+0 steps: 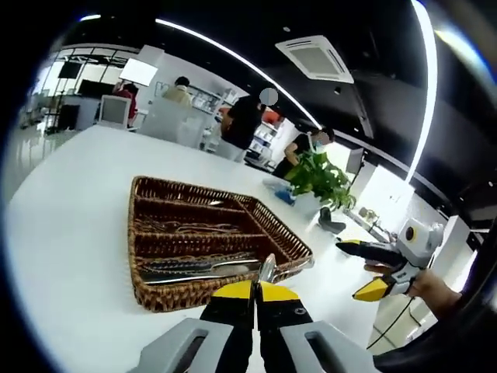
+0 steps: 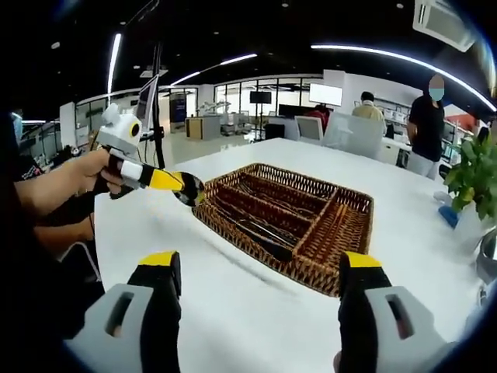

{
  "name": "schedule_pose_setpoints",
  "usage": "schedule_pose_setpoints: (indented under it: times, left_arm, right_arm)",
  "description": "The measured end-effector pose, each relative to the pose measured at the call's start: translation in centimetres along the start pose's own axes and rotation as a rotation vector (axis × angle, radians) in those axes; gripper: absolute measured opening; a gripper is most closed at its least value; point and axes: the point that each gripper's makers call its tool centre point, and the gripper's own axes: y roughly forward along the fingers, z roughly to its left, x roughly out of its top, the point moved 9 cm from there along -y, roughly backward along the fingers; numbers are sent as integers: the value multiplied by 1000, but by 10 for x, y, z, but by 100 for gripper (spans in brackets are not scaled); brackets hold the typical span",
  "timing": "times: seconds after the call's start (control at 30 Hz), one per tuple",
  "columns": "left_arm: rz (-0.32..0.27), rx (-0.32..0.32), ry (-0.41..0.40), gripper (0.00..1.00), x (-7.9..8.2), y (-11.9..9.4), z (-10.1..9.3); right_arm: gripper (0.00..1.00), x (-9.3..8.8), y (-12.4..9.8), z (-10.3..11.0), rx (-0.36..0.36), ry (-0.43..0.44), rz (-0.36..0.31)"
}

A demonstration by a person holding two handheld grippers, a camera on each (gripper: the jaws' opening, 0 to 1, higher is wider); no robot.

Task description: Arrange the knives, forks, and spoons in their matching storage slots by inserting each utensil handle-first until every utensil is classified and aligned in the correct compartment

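- My left gripper (image 1: 255, 289) is clamped on a spoon (image 1: 267, 269) over the wicker tray (image 1: 155, 295).
- Right gripper (image 2: 256, 276) wide open, empty.
- Thin grip, so the spoon could twist or land in the wrong slot.

I am looking at a broad white table (image 1: 70, 233), smooth and glossy, running back toward an office area. A brown wicker tray (image 1: 155, 295) with divided compartments sits directly on it, roughly mid-table; in the right gripper view the same tray (image 2: 326, 268) sits angled across the white surface. Toward the far corner a green potted plant (image 1: 322, 179) stands on the table, with a small blue item (image 1: 283, 194) just beside it and a dark object (image 1: 332, 224) near the edge.
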Motion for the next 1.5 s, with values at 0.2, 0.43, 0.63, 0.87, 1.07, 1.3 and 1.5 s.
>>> schedule_pose_setpoints:
  times: [0.2, 0.43, 0.63, 0.87, 1.07, 1.3, 1.5]
  left_arm:
    - [-16, 8, 0, 0, 17, 3, 5]
    - [-66, -10, -28, 0, 35, 8, 10]
    - [-102, 17, -56, 0, 47, 15, 21]
    - [-144, 74, -85, 0, 58, 22, 36]
    - [-166, 115, -104, 0, 66, 30, 51]
    - [-167, 144, -116, 0, 75, 40, 63]
    - [-172, 174, -122, 0, 81, 49, 75]
  right_arm:
    - [92, -1, 1, 1, 2, 19, 4]
    - [96, -3, 3, 3, 11, 26, 25]
    - [96, -3, 2, 3, 10, 25, 23]
    - [96, -5, 0, 2, 5, 27, 34]
    - [95, -6, 1, 2, 5, 29, 38]
    - [95, -5, 2, 2, 7, 26, 44]
    - [95, -6, 5, 2, 8, 28, 48]
